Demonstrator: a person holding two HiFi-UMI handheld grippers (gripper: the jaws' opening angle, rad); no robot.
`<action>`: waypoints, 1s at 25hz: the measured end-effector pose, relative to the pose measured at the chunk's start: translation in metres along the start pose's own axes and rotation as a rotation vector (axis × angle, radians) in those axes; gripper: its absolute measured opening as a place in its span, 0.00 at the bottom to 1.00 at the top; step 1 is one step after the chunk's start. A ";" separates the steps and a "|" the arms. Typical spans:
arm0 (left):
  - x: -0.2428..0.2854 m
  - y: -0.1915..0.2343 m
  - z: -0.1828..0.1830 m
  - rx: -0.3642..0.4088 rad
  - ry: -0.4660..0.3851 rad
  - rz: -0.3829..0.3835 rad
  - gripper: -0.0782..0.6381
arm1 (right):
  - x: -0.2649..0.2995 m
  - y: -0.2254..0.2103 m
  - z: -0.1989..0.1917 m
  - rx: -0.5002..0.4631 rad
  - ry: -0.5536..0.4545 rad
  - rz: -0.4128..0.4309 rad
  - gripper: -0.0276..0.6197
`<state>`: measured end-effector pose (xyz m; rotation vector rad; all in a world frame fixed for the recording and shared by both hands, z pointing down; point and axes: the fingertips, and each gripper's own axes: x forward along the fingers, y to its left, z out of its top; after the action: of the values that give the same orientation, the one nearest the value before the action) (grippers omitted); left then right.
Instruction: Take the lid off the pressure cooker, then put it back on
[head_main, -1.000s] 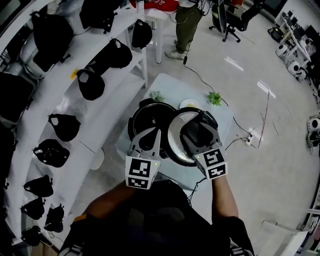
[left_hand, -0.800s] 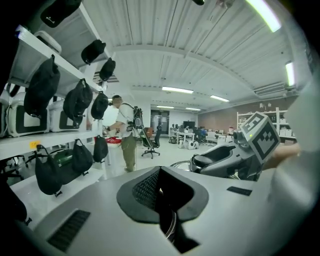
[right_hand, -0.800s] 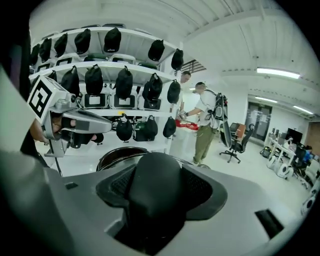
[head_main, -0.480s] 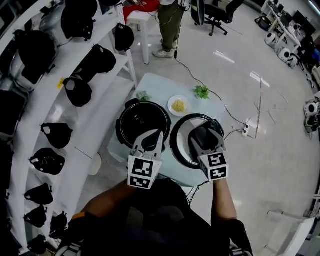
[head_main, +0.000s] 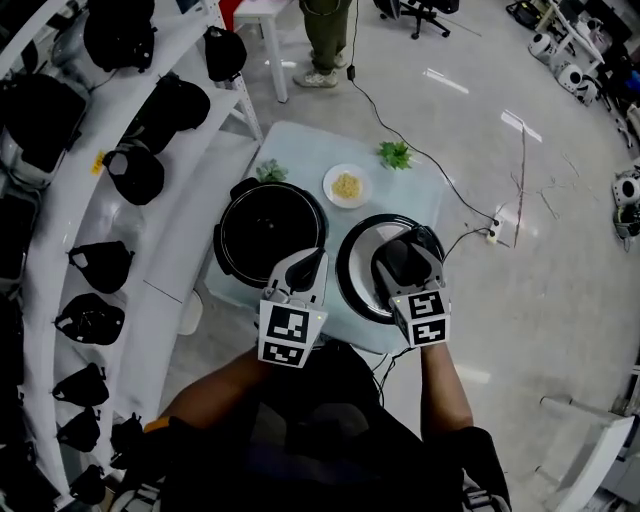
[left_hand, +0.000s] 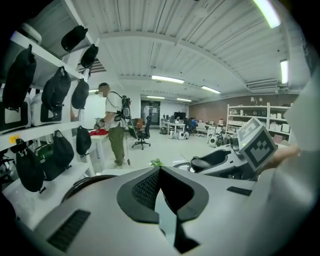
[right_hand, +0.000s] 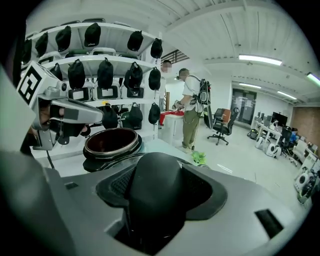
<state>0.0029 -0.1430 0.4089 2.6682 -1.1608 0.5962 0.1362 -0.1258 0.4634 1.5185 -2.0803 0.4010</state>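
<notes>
The pressure cooker (head_main: 268, 232) stands open on the pale table (head_main: 300, 160), its dark pot bare, while the lid (head_main: 355, 270) sits just beside it to the right, near the table's front edge; whether the lid rests on the surface or hangs slightly above it cannot be told. The right gripper (head_main: 405, 262) has its jaws clamped on the lid's black handle (right_hand: 152, 195), which fills the gap between them in the right gripper view. The left gripper (head_main: 306, 268) hovers by the pot's near rim with jaws drawn together and nothing between them. A small plate of food (head_main: 346, 185) lies beyond the two. The lid looks to be rigid metal and fairly heavy, with a smooth, likely slippery rim, so the moulded central handle appears the sound place to grip; carried from that single point it may tilt, and refitting it will probably call for level seating on the pot's rim
</notes>
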 end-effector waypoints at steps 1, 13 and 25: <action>0.003 -0.002 -0.003 -0.002 0.007 -0.002 0.12 | 0.001 -0.001 -0.003 0.005 0.005 -0.001 0.49; 0.041 -0.035 -0.035 -0.032 0.086 -0.049 0.12 | 0.020 -0.022 -0.039 0.051 0.061 -0.014 0.49; 0.067 -0.053 -0.069 -0.053 0.155 -0.073 0.12 | 0.054 -0.032 -0.065 0.075 0.098 -0.005 0.49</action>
<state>0.0625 -0.1300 0.5002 2.5560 -1.0189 0.7338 0.1698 -0.1445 0.5447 1.5153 -2.0051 0.5460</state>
